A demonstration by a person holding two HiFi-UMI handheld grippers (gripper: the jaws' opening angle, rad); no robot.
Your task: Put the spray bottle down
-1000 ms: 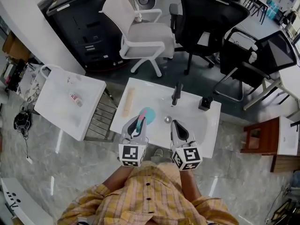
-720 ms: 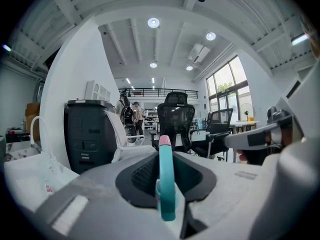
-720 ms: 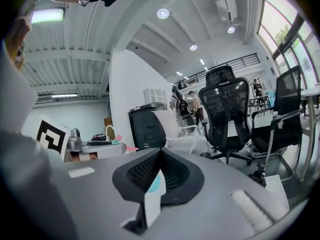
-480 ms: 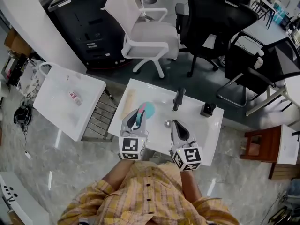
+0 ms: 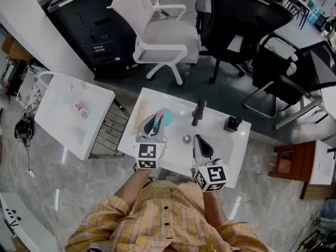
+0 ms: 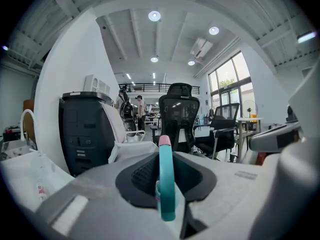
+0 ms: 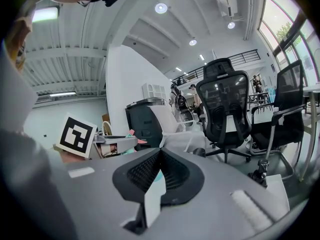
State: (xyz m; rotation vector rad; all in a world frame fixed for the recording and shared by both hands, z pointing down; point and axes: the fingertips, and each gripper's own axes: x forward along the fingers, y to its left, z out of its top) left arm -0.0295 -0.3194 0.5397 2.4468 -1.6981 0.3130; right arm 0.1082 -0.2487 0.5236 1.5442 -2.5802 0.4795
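The spray bottle [image 5: 164, 117] is teal with a pink tip. It sits between the jaws of my left gripper [image 5: 154, 125], which is shut on it above the left part of the white table [image 5: 233, 140]. In the left gripper view the bottle [image 6: 166, 184] stands upright between the dark pads, pink end up. My right gripper [image 5: 199, 139] hovers over the table's near middle, shut, with nothing in it. The right gripper view shows its pads [image 7: 172, 176] nearly meeting and the left gripper [image 7: 107, 144] off to the left.
On the table stand a tall black object [image 5: 197, 112], a small black block [image 5: 231, 123] at the right, a small metal piece [image 5: 185, 138] and a wooden strip [image 5: 139, 114] along the left edge. A white chair [image 5: 157, 35] and black chairs [image 5: 236, 20] stand beyond; a white side table [image 5: 73, 114] stands left.
My left gripper has carried the bottle farther out over the table, toward its far left. The right gripper has edged forward a little.
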